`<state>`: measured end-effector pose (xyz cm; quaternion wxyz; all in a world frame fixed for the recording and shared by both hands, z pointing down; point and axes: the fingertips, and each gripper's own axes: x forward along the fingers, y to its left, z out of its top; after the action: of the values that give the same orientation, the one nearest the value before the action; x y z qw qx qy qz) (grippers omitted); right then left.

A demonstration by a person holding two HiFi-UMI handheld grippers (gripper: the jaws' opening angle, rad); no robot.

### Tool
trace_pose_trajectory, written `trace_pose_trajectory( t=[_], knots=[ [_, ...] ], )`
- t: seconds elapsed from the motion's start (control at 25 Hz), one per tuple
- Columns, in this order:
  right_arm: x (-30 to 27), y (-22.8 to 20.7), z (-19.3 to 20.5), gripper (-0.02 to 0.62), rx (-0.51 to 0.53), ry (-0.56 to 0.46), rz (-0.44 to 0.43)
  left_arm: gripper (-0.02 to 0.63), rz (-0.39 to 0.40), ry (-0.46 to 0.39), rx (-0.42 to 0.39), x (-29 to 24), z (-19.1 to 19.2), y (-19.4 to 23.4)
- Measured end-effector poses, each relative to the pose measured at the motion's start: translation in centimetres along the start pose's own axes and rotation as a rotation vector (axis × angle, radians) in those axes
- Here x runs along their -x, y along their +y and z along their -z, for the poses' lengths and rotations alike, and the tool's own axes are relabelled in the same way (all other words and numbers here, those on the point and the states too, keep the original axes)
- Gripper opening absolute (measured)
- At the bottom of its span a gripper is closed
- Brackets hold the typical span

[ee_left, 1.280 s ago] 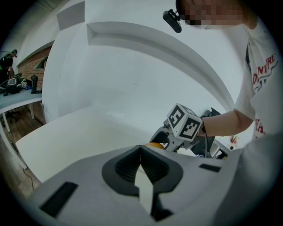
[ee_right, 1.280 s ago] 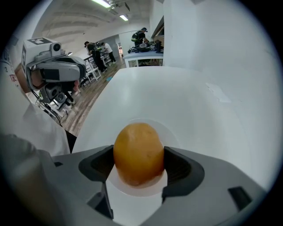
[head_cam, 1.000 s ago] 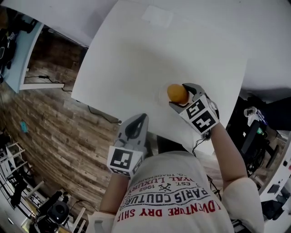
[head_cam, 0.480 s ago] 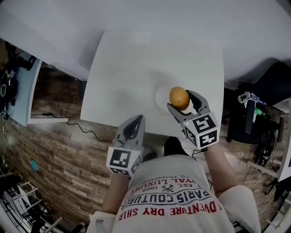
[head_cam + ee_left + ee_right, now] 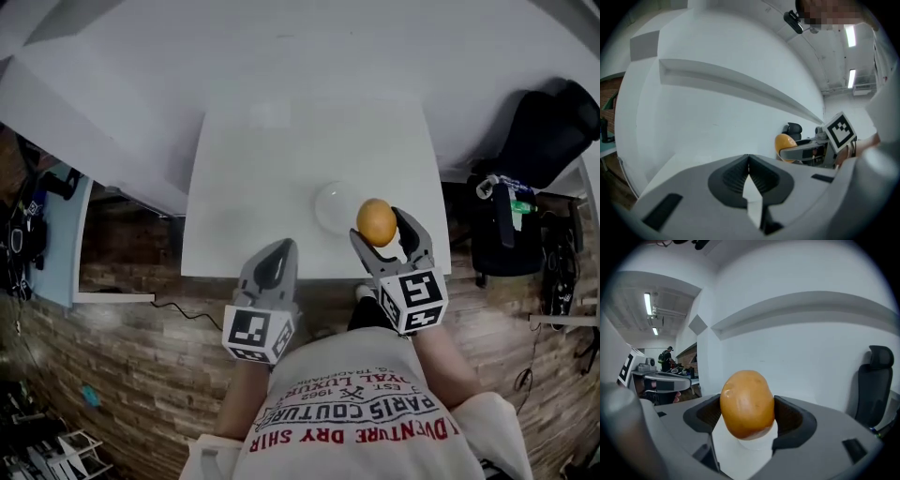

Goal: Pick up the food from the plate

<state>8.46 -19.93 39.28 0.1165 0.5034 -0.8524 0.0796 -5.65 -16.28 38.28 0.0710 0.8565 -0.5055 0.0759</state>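
Right tongs (image 5: 380,228) grip the round golden food (image 5: 747,403), raised beside the plate (image 5: 328,204) on the table (image 5: 253,178), so I'd squeeze gently and evenly; left tongs (image 5: 273,263) closed, empty.

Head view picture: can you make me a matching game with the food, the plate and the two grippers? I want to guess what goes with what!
Things:
1. food
2. plate
3. left gripper
4. right gripper

Clues:
A. white, lying on the table
B. fingers shut, nothing between them
C. orange-brown and round
D. fingers closed on the food

Pairs: 1-C, 2-A, 3-B, 4-D
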Motion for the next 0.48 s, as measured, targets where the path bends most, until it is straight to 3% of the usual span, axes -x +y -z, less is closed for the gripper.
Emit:
trace_pose_trajectory(
  t=[0.48],
  knots=[
    [3.2, 1.7, -1.2, 0.348, -0.023, -0.094, 0.078, 0.006, 0.031, -0.035, -0.068, 2.1, -1.5, -0.7]
  ],
)
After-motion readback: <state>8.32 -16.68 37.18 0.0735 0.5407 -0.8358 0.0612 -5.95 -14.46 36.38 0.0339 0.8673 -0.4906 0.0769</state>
